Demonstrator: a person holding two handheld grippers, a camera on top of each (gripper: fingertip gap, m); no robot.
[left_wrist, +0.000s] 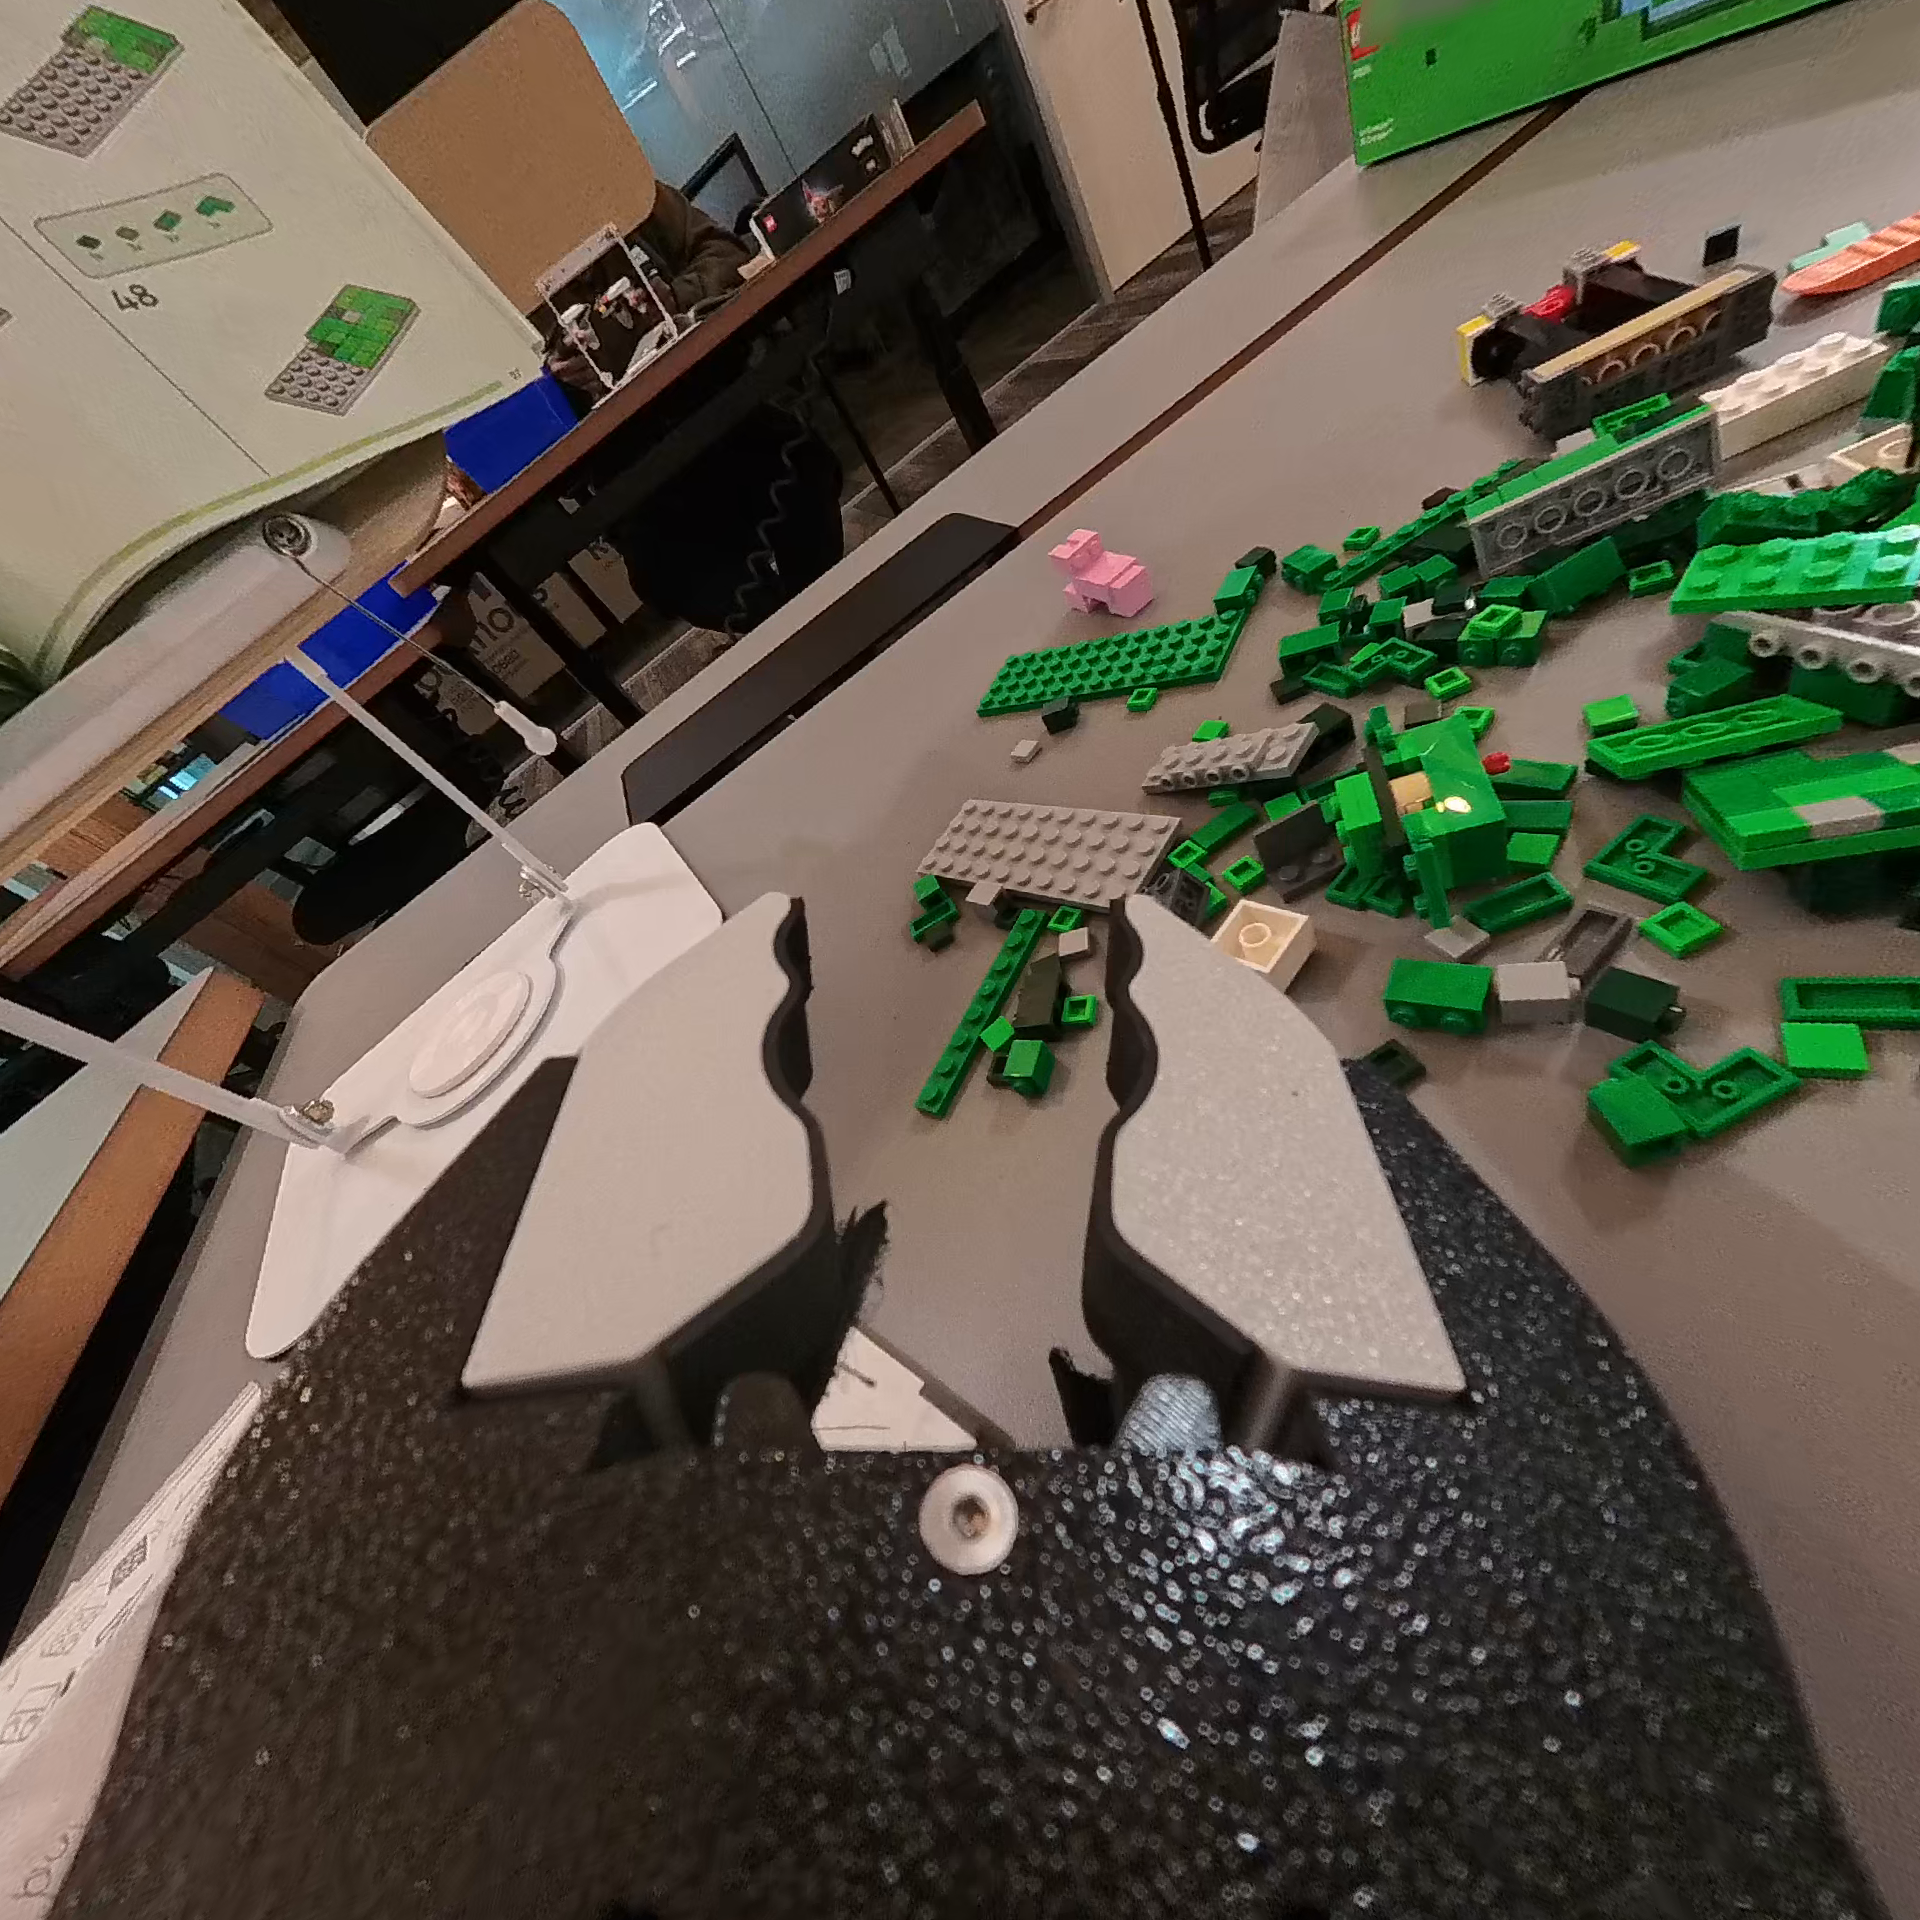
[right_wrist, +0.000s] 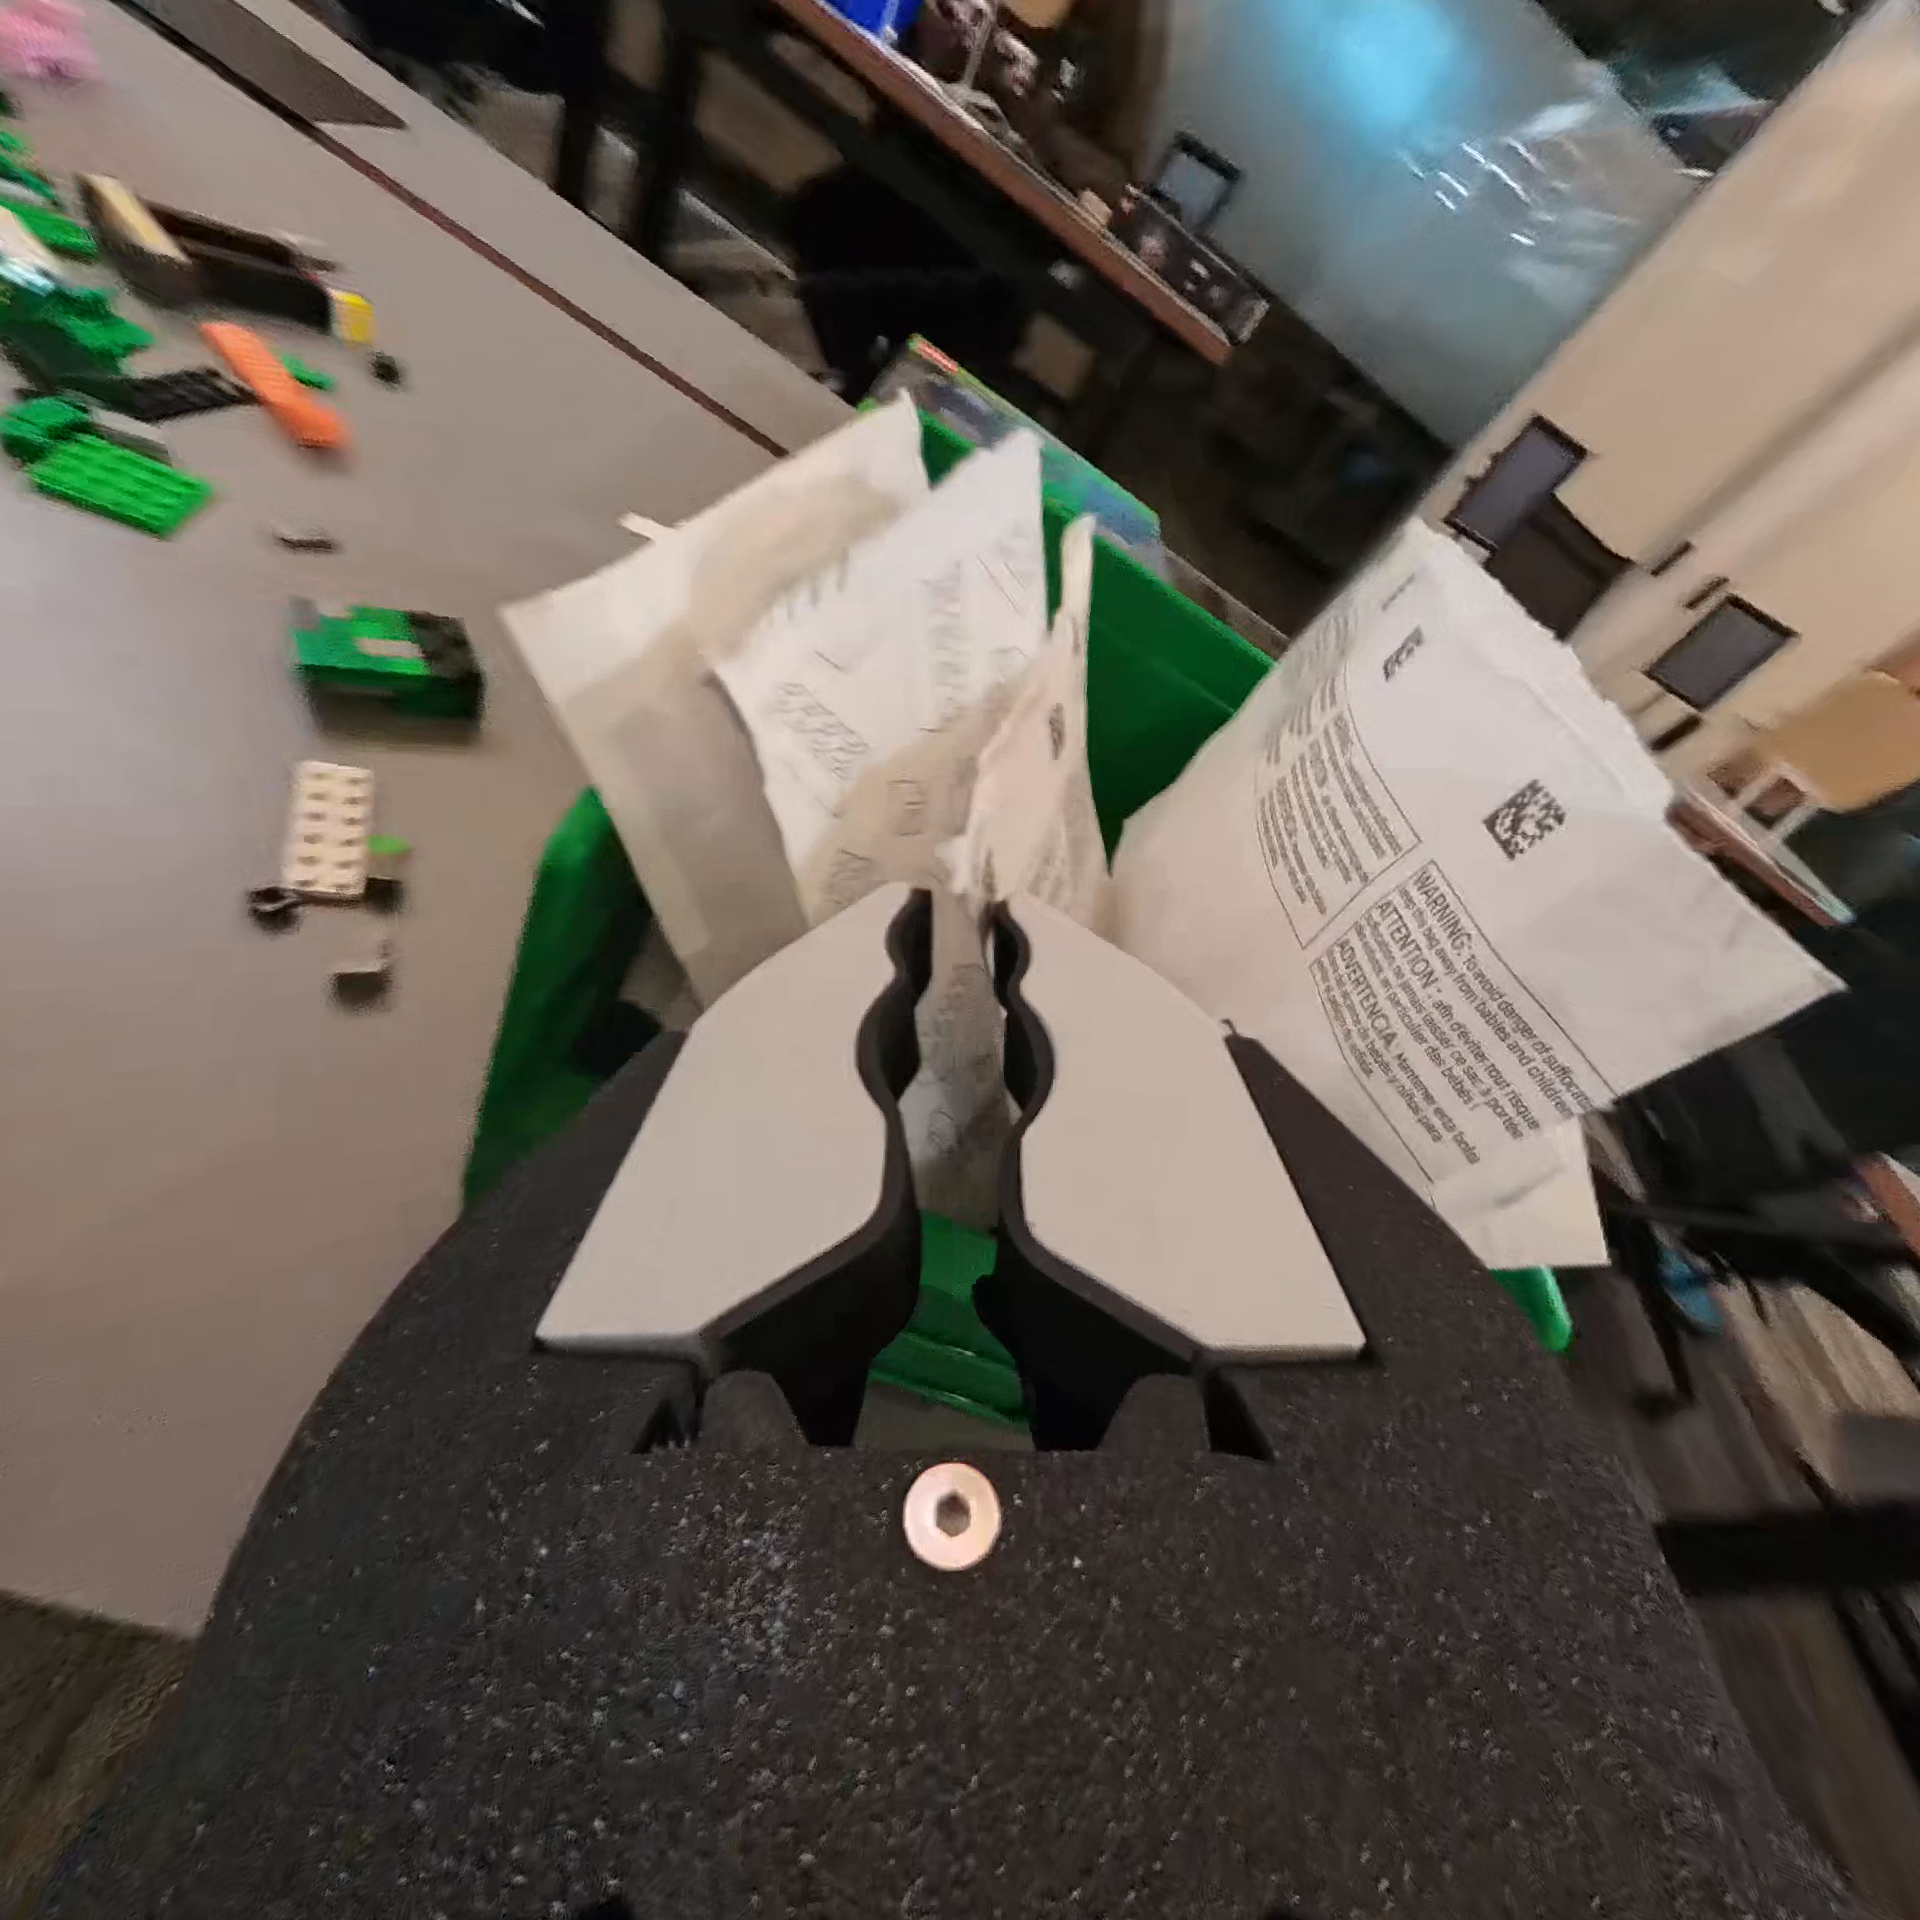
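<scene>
The right tongs (right_wrist: 951, 914) are clamped on a bunch of white paper bags (right_wrist: 914, 707) above a green box (right_wrist: 1164, 644), while the left tongs (left_wrist: 961, 925) hang apart and empty over loose green bricks (left_wrist: 997, 997) scattered unassembled on the counter (left_wrist: 1143, 436)

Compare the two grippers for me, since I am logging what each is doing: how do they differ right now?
The left gripper has its jaws spread and empty; the right gripper is nearly closed on white paper bags. The left hangs over loose green bricks on the grey table; the right is off the table edge, above a green box. Both have grey fingers with black wavy pads.
</scene>
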